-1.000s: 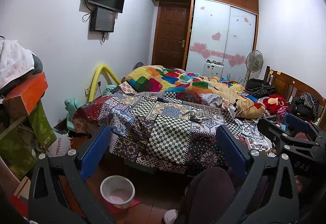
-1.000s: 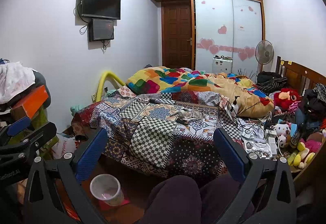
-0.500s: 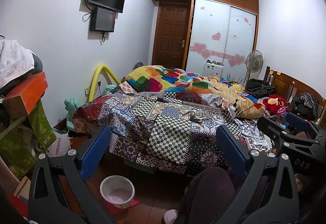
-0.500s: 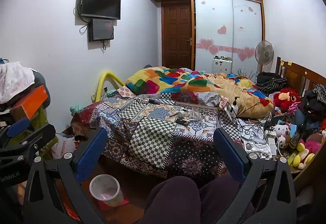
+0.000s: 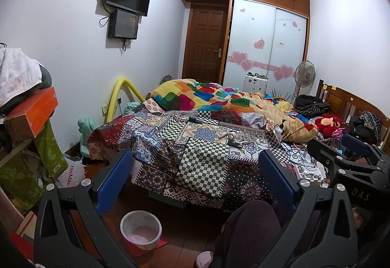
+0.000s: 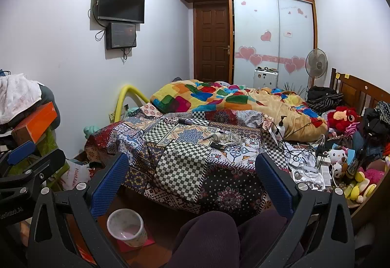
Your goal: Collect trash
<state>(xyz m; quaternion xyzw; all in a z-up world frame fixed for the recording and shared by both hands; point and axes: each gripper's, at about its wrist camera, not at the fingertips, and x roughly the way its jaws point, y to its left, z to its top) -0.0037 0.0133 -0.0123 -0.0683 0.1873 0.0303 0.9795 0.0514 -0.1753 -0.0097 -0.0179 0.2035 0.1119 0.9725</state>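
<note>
A small pale waste bin (image 5: pixel 141 229) (image 6: pixel 126 226) stands on the floor before the bed. Small bits of clutter (image 5: pixel 234 137) (image 6: pixel 225 138) lie on the patchwork bedspread (image 5: pixel 202 165) (image 6: pixel 180 168): a white roll, clear wrappers, a dark flat item. My left gripper (image 5: pixel 195 180) is open, held low in front of the bed with nothing between its blue pads. My right gripper (image 6: pixel 190 180) is open and empty too. Each gripper also shows at the edge of the other's view.
A person's knee in dark trousers (image 5: pixel 251 226) (image 6: pixel 207 236) fills the lower middle. Stacked boxes and cloths (image 5: pixel 26 112) stand at left. Cables, chargers and plush toys (image 6: pixel 336 160) crowd the bed's right side. A colourful quilt (image 6: pixel 219 97) lies behind; a fan (image 6: pixel 316 64) and wardrobe beyond.
</note>
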